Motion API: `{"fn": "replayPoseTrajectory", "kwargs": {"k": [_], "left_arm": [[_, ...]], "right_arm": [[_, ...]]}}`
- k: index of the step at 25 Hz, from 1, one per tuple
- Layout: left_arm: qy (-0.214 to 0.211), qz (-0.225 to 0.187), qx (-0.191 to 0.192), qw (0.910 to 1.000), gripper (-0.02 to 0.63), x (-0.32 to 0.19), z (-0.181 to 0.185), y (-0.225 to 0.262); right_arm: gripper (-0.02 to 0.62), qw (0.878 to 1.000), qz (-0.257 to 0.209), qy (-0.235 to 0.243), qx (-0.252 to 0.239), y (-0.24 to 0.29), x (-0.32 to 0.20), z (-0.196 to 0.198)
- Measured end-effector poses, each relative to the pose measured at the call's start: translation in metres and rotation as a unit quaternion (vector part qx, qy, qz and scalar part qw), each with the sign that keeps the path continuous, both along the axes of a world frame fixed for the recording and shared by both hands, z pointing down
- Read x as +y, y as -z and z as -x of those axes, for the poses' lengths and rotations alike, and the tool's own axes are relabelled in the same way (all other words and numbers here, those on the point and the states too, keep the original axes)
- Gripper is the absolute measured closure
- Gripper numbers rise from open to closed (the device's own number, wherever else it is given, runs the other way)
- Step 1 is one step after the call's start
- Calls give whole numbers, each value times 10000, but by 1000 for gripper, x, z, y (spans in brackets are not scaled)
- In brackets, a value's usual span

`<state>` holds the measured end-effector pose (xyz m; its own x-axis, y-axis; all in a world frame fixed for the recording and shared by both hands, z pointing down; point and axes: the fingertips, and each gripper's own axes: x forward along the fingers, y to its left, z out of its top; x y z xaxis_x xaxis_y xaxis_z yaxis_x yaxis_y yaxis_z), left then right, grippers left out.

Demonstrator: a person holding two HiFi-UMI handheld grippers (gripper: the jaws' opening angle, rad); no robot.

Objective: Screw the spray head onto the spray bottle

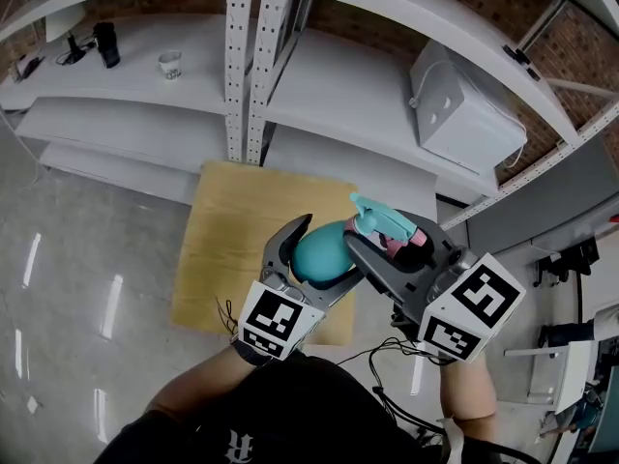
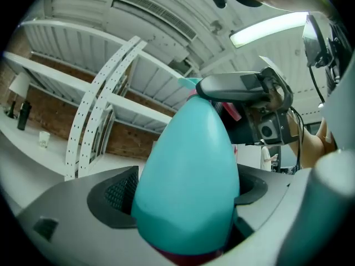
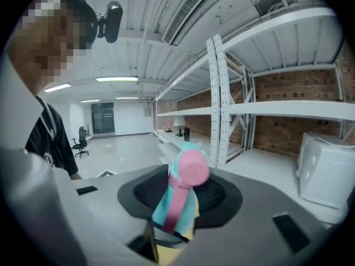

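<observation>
Closest to me are the two grippers, held up over the wooden table (image 1: 232, 230). My left gripper (image 2: 186, 195) is clamped around the belly of the teal bottle (image 1: 319, 252), which hangs in the air with its neck pointing at my right gripper (image 3: 180, 195). That one pinches the spray head (image 1: 382, 222) sitting at the bottle's top, its pink trigger (image 3: 191, 168) sticking out past the pads. I cannot tell whether the thread has caught.

My main worry is the bottle. It is smooth and egg-shaped, so a twist could spin it in the left pads or squeeze it out towards the floor. If the head meets the neck tilted, I think it will cross-thread and jam. A harder pinch might also press the trigger.
</observation>
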<state>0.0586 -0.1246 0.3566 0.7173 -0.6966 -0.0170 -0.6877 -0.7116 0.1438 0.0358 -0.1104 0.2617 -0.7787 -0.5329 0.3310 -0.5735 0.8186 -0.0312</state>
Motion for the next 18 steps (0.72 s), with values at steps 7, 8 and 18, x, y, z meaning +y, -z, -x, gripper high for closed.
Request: {"fn": "replayPoseTrajectory", "kwargs": {"k": [7, 8, 18], "left_arm": [[58, 275, 301, 9992, 130, -8, 1, -5], [51, 318, 323, 9990, 131, -9, 2, -6], [-583, 452, 968, 9926, 130, 2, -6, 5]], "right_arm": [[463, 9997, 111, -212, -51, -3, 5, -3], [463, 9997, 127, -188, -71, -4, 8, -3], [463, 9956, 29, 349, -870, 29, 40, -9]]}}
